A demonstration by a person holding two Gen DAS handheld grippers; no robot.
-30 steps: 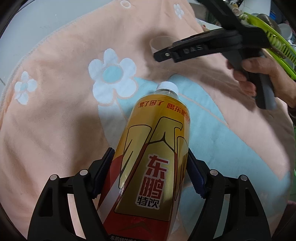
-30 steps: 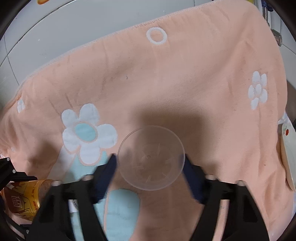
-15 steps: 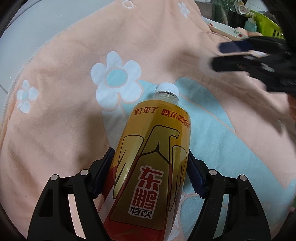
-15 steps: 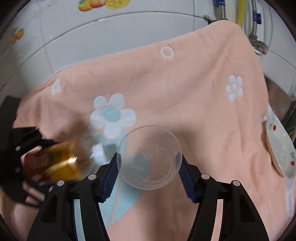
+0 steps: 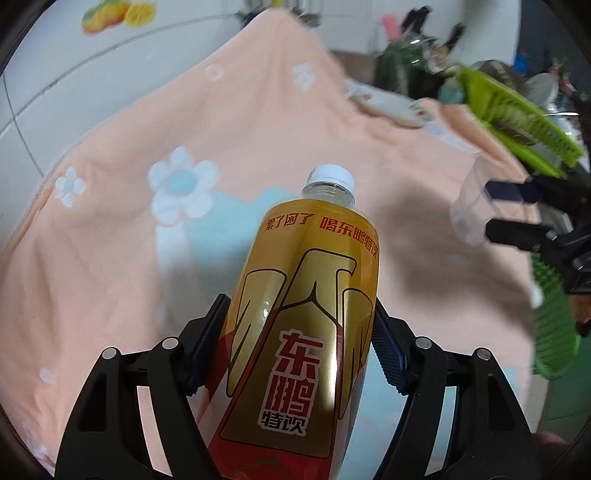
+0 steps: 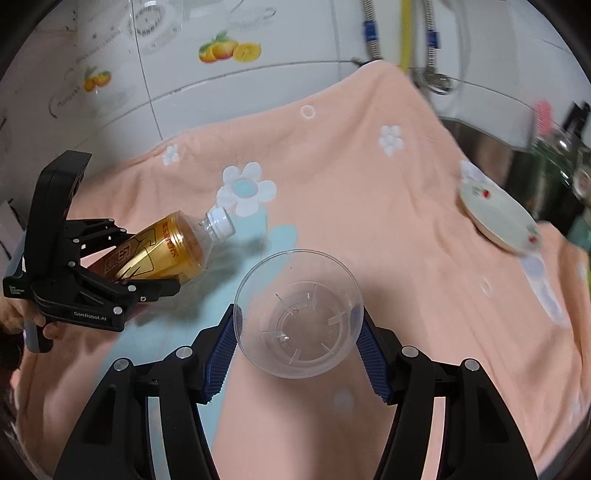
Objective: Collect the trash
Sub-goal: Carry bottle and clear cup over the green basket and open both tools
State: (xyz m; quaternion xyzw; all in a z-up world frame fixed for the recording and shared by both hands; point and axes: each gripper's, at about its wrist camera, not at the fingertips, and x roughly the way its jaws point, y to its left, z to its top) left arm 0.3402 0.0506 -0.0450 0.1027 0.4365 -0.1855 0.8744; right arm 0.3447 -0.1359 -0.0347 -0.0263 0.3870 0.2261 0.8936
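The left gripper [image 5: 297, 354] is clamped on the yellow drink bottle [image 5: 306, 314] and the right gripper [image 6: 295, 350] is clamped on the clear plastic cup [image 6: 298, 314], both up off the peach towel [image 6: 369, 229], so the trash is picked up but no bin shows yet.

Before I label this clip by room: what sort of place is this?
Probably a home kitchen: tiled wall with fruit stickers, water hoses, and a plate near a green dish rack.
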